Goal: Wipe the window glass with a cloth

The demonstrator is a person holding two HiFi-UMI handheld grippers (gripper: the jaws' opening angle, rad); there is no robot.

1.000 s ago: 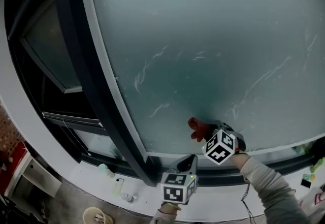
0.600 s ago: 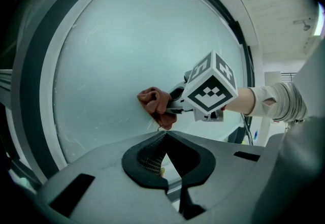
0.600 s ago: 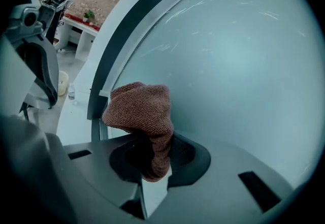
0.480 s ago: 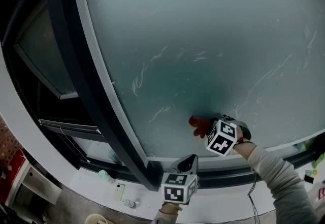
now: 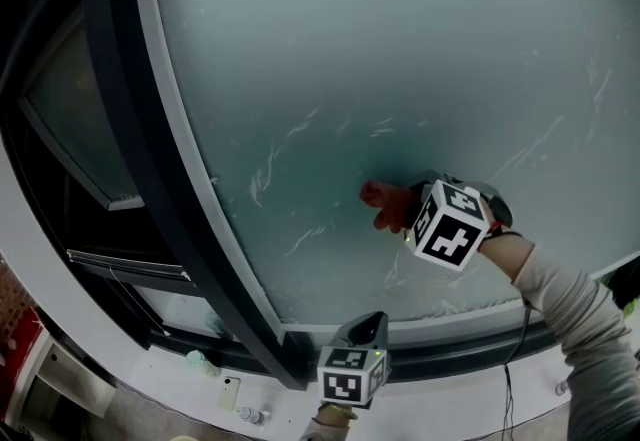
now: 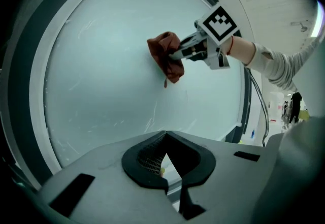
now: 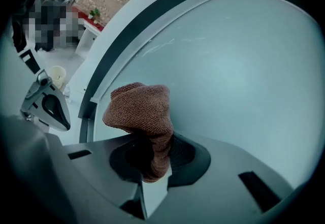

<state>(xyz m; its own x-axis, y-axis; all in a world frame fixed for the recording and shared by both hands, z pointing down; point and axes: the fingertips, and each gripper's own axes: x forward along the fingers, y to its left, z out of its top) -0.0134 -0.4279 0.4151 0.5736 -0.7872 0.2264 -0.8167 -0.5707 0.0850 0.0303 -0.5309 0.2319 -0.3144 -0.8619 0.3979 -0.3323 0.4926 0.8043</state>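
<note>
A rust-red knitted cloth [image 5: 383,203] is pressed against the frosted window glass [image 5: 400,59]. My right gripper [image 5: 404,210] is shut on the cloth and holds it low on the pane, right of centre. In the right gripper view the cloth [image 7: 142,111] bunches out of the jaws against the glass [image 7: 238,55]. The left gripper view shows the cloth [image 6: 166,55] and the right gripper [image 6: 195,51] from below. My left gripper [image 5: 368,327] hangs lower, by the bottom frame, off the glass, jaws closed on nothing.
White streaks [image 5: 265,169] mark the glass left of the cloth. A dark window frame [image 5: 140,159] runs down the left side. Below it a white sill [image 5: 190,394] carries a small bottle [image 5: 200,361] and a phone [image 5: 230,391].
My right gripper has carried the cloth upward on the glass. The left gripper has stayed low by the frame.
</note>
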